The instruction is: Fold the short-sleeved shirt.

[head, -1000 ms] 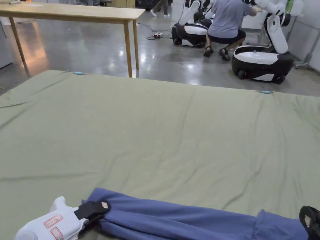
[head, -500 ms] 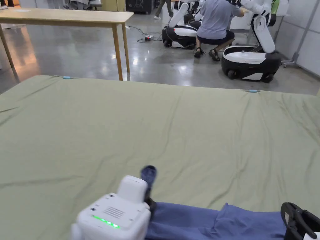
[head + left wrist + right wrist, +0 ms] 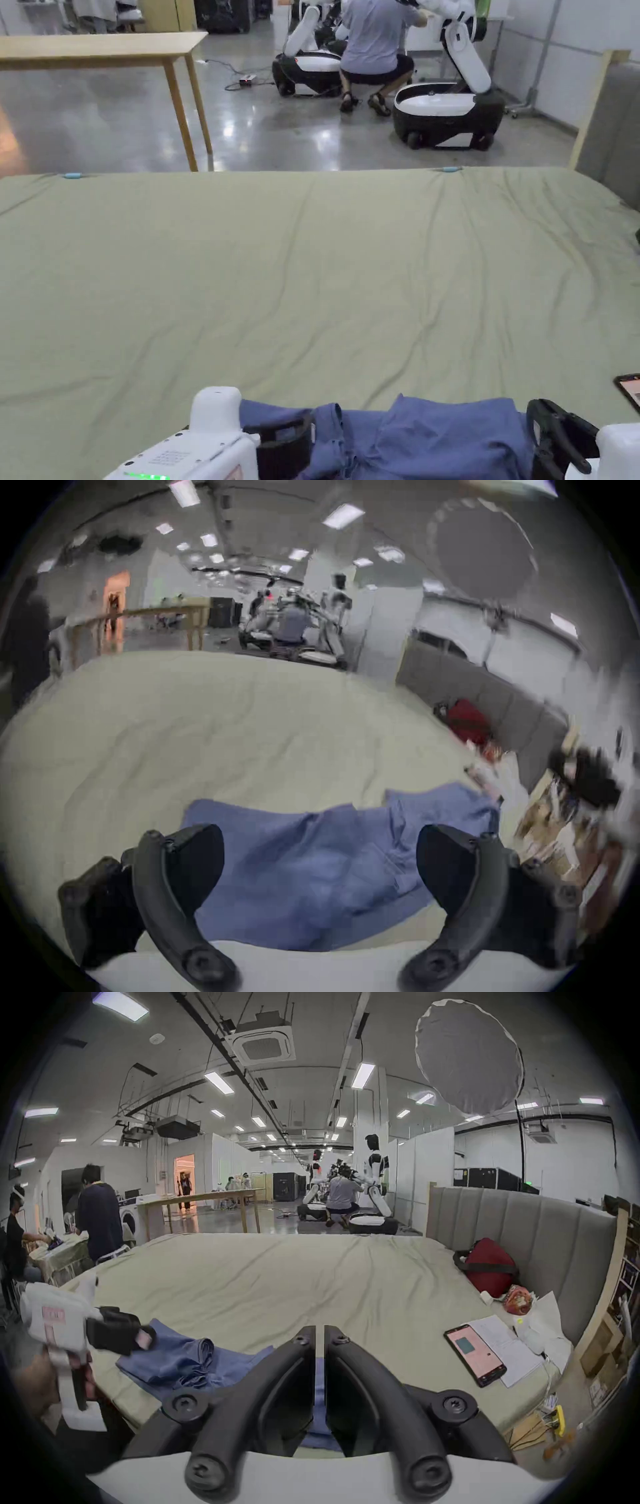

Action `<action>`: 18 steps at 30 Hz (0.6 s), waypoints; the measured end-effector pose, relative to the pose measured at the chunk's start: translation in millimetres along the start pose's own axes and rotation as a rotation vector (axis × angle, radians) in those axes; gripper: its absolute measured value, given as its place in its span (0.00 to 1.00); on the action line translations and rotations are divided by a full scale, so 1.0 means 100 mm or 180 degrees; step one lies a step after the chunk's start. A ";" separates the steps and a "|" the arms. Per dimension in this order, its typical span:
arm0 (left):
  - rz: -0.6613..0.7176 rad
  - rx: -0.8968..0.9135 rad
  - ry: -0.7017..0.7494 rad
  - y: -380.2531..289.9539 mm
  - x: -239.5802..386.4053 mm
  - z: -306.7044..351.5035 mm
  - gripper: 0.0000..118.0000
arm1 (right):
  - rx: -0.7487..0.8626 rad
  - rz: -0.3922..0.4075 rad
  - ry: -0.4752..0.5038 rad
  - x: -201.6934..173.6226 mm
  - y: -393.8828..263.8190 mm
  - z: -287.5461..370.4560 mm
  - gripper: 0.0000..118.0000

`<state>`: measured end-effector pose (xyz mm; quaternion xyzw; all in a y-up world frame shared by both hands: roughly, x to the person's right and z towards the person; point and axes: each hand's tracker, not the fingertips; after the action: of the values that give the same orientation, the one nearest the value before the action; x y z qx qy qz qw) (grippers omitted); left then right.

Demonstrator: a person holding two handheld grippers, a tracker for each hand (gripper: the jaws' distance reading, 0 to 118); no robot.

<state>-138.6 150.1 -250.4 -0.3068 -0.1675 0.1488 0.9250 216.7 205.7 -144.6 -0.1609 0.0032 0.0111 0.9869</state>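
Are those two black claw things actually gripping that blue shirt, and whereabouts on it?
The right gripper is shut on the blue shirt, pinching its right-hand edge. The left gripper is open over the shirt, holding nothing.

Your shirt point(image 3: 431, 437) lies on the bed sheet point(image 3: 312, 262) at your 6 o'clock edge. Your left gripper point(image 3: 284, 447) sits at the shirt's 9 o'clock end, your right gripper point(image 3: 553, 437) at its 3 o'clock end. A phone point(image 3: 474, 1354) lies on papers point(image 3: 507, 1345) toward 3 o'clock; a wooden table point(image 3: 106, 47) stands beyond at 11 o'clock.
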 end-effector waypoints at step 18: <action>0.0695 -0.0712 -0.0729 -0.42 0.15 -0.68 0.19 | -0.0173 -0.0324 -0.0050 0.22 -0.16 -0.01 0.05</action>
<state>-91.0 88.2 -272.3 -0.4051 -0.2530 0.2626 0.8384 238.9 190.5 -140.6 -0.1875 -0.0130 -0.0377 0.9815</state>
